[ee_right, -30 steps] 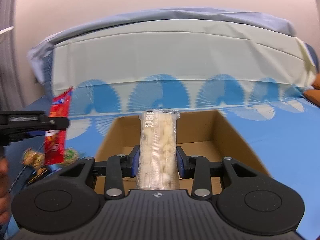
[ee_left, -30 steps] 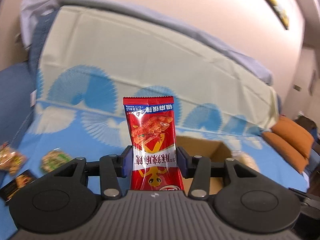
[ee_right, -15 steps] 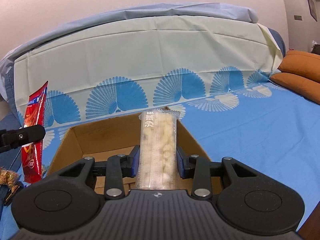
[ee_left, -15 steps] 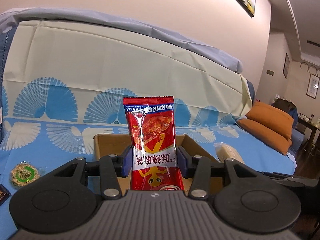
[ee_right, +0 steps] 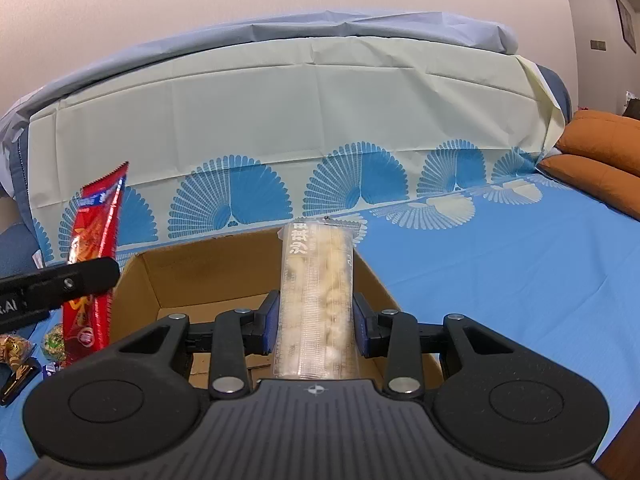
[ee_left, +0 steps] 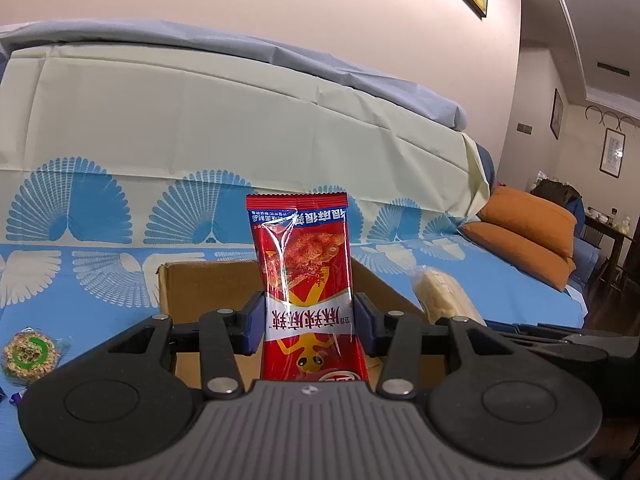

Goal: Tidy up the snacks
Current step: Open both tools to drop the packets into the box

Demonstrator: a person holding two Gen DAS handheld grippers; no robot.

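My left gripper (ee_left: 309, 326) is shut on a red snack packet (ee_left: 304, 280), held upright above the near edge of an open cardboard box (ee_left: 200, 284). My right gripper (ee_right: 316, 328) is shut on a clear packet of pale puffed snack (ee_right: 318, 292), held upright over the same box (ee_right: 200, 276). The red packet (ee_right: 94, 264) and the left gripper's finger also show at the left of the right wrist view. The pale packet (ee_left: 442, 296) shows at the right of the left wrist view.
The box sits on a blue cloth with white fan prints (ee_right: 500, 264). Loose snacks lie left of the box: a round green-labelled cake (ee_left: 30, 354) and several small wrapped ones (ee_right: 24, 350). Orange cushions (ee_left: 524, 236) lie at the right, a covered backrest behind.
Both grippers have swung right and closer to the box, keeping their packets. The box now fills more of both views and the loose snacks have slid to the left edge.
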